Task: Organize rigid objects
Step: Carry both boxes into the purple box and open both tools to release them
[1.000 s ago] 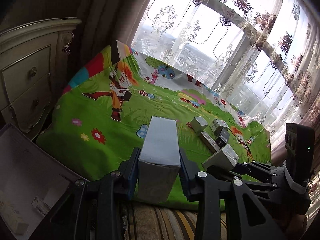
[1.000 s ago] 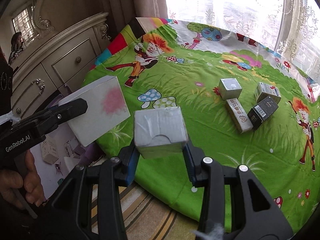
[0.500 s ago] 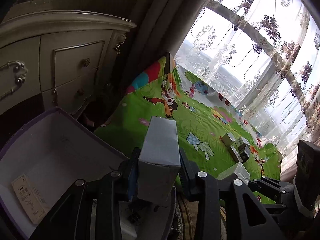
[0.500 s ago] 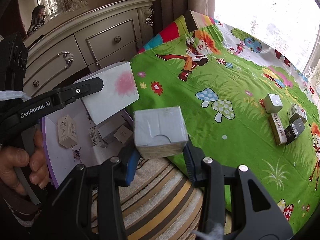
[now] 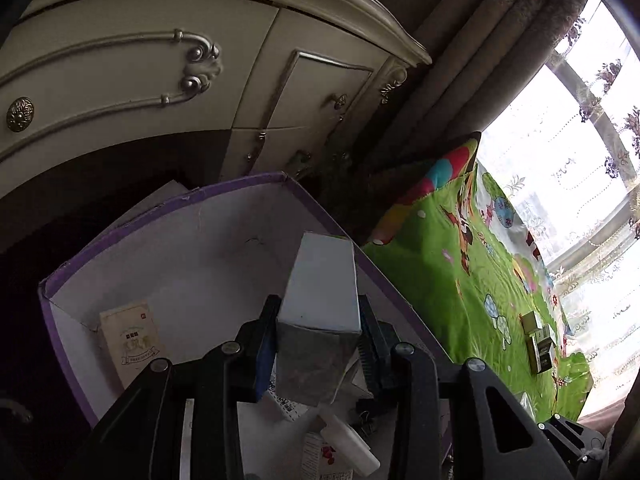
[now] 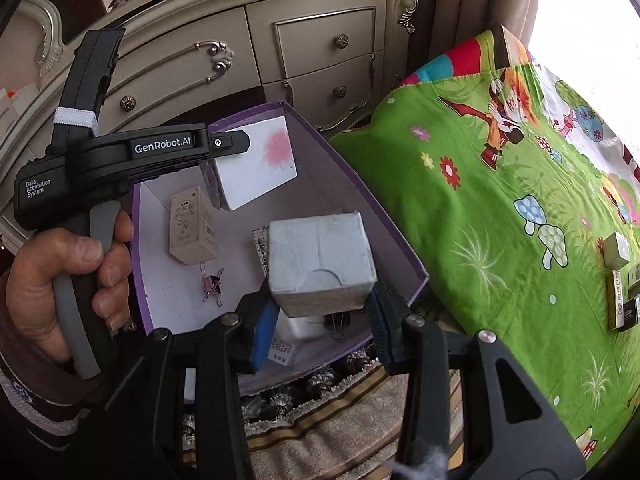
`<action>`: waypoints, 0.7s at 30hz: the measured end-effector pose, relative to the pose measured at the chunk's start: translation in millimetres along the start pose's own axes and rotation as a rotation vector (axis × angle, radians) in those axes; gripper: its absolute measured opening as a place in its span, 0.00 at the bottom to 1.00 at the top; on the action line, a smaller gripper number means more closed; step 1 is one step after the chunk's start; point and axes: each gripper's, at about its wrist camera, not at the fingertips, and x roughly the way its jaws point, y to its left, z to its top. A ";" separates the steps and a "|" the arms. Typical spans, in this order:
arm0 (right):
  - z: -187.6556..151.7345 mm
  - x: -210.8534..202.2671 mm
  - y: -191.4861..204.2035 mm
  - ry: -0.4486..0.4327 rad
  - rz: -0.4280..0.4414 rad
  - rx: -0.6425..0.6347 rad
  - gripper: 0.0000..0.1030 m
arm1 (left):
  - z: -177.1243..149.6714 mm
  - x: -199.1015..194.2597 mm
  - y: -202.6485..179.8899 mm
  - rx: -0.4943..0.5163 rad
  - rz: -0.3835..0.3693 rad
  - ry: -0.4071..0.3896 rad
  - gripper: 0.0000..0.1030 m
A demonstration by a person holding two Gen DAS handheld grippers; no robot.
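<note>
Home bedroom: ornate dresser (image 6: 256,48), curtains (image 5: 460,80).

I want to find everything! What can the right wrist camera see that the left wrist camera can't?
Only the right wrist view shows the hand holding the left tool, the pink smudge on its white box, and the grey box in the right tool. Only the left wrist view shows the lace curtain. Both show the purple storage box, dresser and green cloth.
</note>
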 end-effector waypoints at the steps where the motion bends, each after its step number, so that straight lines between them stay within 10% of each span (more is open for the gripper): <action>1: 0.9 2.7 6.4 0.005 0.015 -0.015 0.44 | 0.1 1.1 3.4 -0.012 0.010 0.002 0.37; 5: 2.4 13.7 33.1 0.030 0.071 -0.086 0.45 | 1.1 3.9 13.0 -0.047 0.032 0.012 0.48; 11: -1.6 12.0 43.1 0.022 0.054 -0.129 0.74 | 2.3 2.0 14.7 -0.056 0.048 0.000 0.62; 21: -2.1 2.0 7.2 0.004 0.024 -0.028 0.76 | 0.1 6.1 -12.1 0.010 0.066 0.021 0.67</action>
